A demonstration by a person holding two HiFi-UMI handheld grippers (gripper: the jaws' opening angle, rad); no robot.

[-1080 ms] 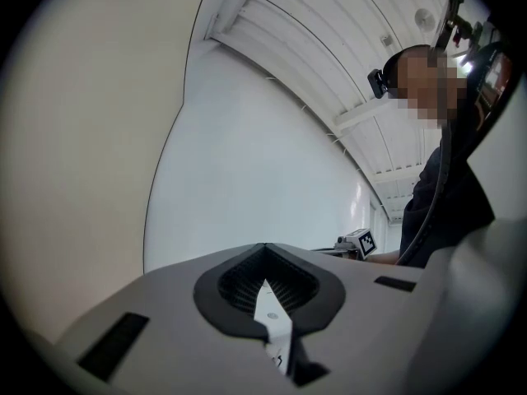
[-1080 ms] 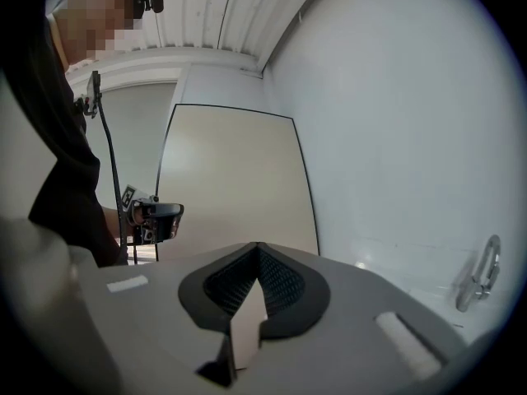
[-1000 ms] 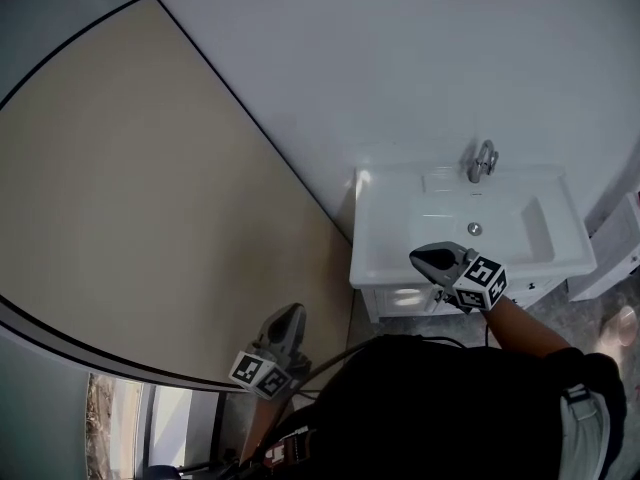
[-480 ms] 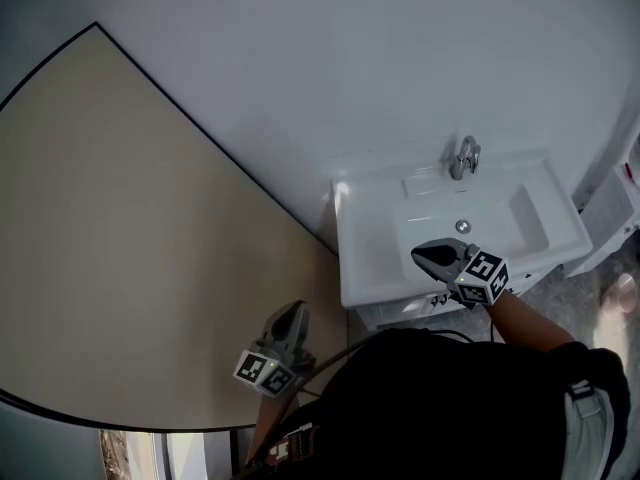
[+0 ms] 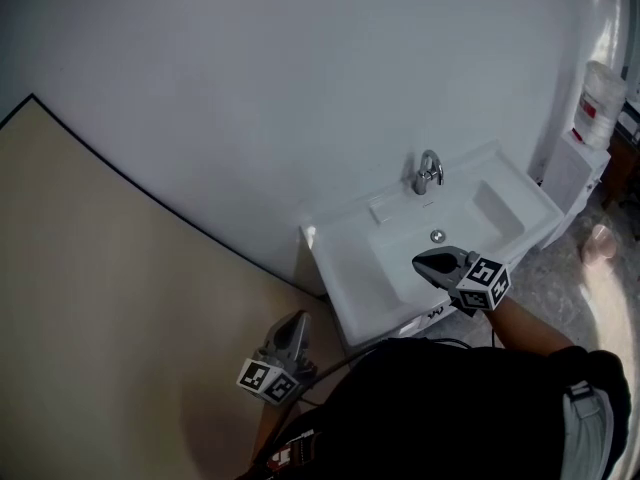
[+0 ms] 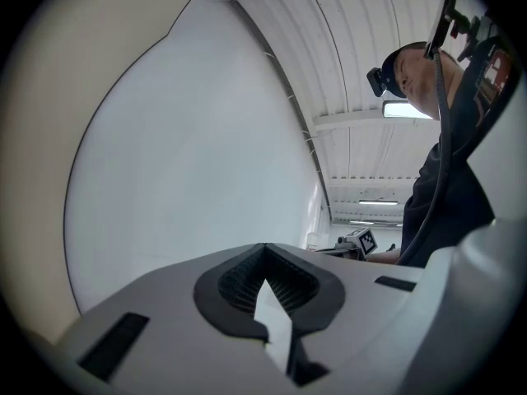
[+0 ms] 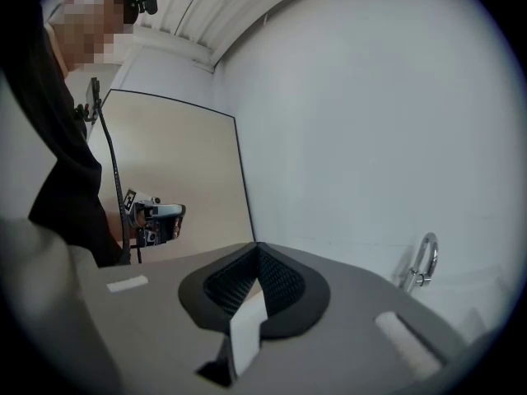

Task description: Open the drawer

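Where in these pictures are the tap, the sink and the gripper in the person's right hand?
tap [image 5: 427,173]: head view, on its curved spout.
sink [image 5: 345,263]: head view, on its flat left rim.
right gripper [image 5: 418,262]: head view, at its closed tips.

The shells of my left gripper [image 5: 293,324] and right gripper [image 5: 427,261] are smooth, matt grey plastic. Their pads [image 7: 284,285] are black and rubber-like, with a fine cross-ribbed texture. The sink [image 5: 355,258] is white and glossy, ceramic by its look, with a highlight at the rim. The faucet [image 5: 428,172] is polished, chrome-bright metal. The wall [image 5: 300,88] is smooth, matt and pale grey. The beige panel [image 5: 90,298] is flat and matt. The floor [image 5: 565,268] is mottled and stone-like. My top [image 5: 450,408] is matt black cloth.
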